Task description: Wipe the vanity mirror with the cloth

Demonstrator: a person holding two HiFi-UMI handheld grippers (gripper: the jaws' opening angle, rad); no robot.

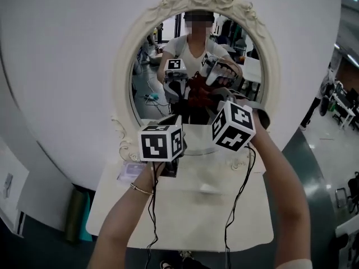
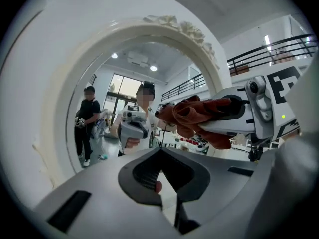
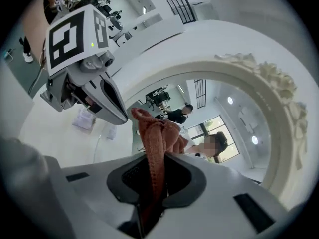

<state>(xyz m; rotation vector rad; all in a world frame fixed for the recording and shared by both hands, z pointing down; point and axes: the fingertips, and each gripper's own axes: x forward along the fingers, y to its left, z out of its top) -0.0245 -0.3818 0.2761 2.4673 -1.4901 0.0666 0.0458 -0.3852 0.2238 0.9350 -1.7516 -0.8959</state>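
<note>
The oval vanity mirror (image 1: 147,88) in an ornate white frame (image 1: 120,77) stands on a white vanity top (image 1: 185,206). My right gripper (image 1: 216,98) is shut on a rust-red cloth (image 1: 197,92) held at the lower middle of the glass, where cloth and reflection merge. In the right gripper view the cloth (image 3: 155,143) is pinched between the jaws of the right gripper (image 3: 158,156). My left gripper (image 1: 170,119) hovers just to the left, close to the glass; its jaws (image 2: 160,151) are shut and hold nothing. From the left gripper view the bunched cloth (image 2: 192,114) shows at the right.
A small printed card (image 1: 130,171) lies at the vanity top's left edge, below the frame. A teal-green object (image 1: 78,214) stands on the floor to the left. A curved white panel (image 1: 56,66) backs the mirror. A person in black (image 2: 88,118) appears in the reflection.
</note>
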